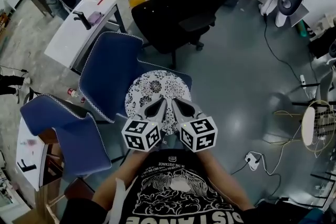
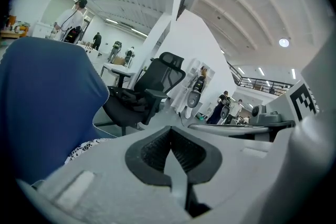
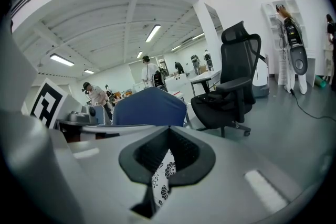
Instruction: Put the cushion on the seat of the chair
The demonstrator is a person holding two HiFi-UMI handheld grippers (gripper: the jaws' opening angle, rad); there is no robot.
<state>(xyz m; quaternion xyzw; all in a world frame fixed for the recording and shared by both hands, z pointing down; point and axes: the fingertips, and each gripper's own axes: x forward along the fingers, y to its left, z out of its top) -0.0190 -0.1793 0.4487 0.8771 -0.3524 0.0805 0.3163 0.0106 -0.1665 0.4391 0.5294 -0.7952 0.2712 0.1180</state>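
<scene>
Cushion round, flat, patterned face up, over blue chair seat.

Cushion: round, white with a dense black flower print, thin, lying roughly flat over the chair's seat. Its near edge is pinched by the left gripper and the right gripper, side by side. Whether it rests on the seat cannot be told. Chair: blue upholstery with white-stitched edging, standing upright, its tall curved back on the far left side of the cushion.
</scene>
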